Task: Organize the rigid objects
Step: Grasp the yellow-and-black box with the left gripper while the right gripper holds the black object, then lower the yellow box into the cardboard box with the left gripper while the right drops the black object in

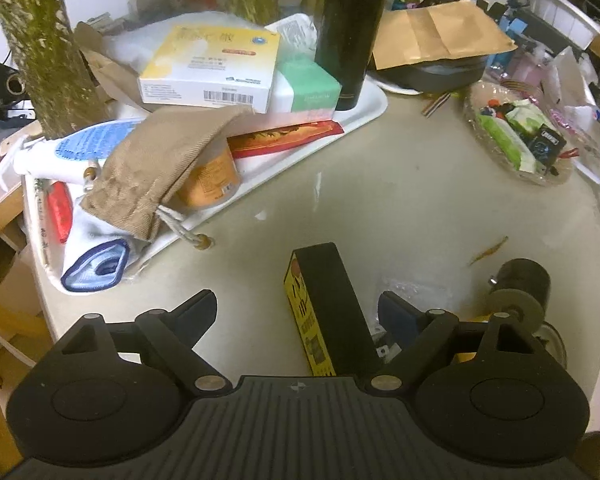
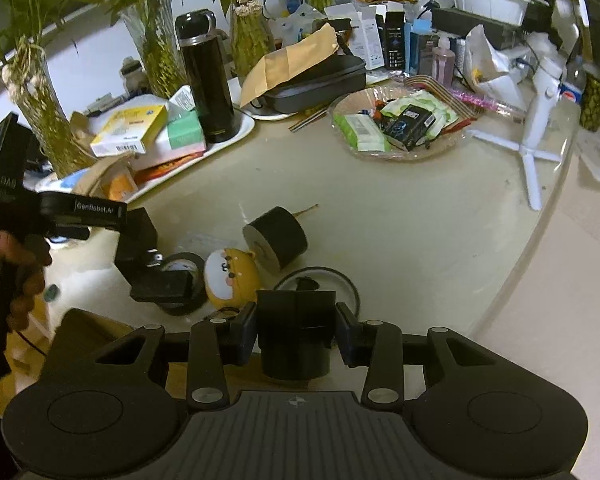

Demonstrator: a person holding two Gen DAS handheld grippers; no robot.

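Observation:
In the left wrist view my left gripper (image 1: 296,308) is open over the table, straddling an upright black and yellow box (image 1: 324,300). Neither pad touches it. The gap on the left side is the wider one. The right wrist view shows that left gripper (image 2: 152,260) from the side, carried by a person's hand (image 2: 20,272). My right gripper (image 2: 296,334) is shut on a black cylindrical object (image 2: 296,332), held above the table edge. A black cylinder (image 2: 276,236) lies on its side next to a yellow cartoon-face item (image 2: 230,276).
A white tray (image 1: 364,108) at the back left holds boxes, a brown pouch (image 1: 156,168) and a tall black flask (image 1: 352,32). A glass bowl (image 2: 340,136) of packets sits far right, with a white tripod stand (image 2: 532,152) beyond it. A black-rimmed round dish (image 2: 348,280) lies ahead of my right gripper.

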